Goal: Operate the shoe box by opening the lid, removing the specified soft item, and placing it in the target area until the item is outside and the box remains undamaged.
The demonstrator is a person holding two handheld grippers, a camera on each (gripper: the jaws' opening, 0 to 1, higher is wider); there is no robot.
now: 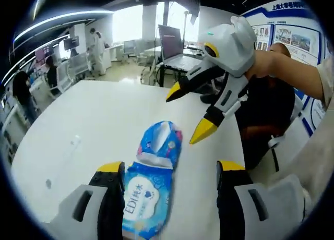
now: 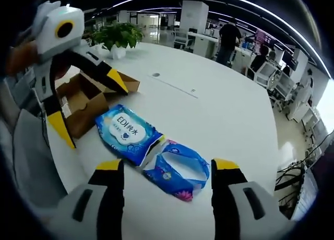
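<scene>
Blue tissue pack [image 2: 128,134] flat near the tabletop [image 2: 229,109] edge, touching a floral pack [image 2: 176,168]; open cardboard shoe box [image 2: 83,100] just beside. Left gripper [image 1: 169,169] and right gripper [image 2: 167,167] spread wide, holding nothing.

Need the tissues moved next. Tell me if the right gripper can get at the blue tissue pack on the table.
Probably yes. The right gripper is open, and the tissue pack lies flat on the white table just ahead of it, with nothing between.
</scene>
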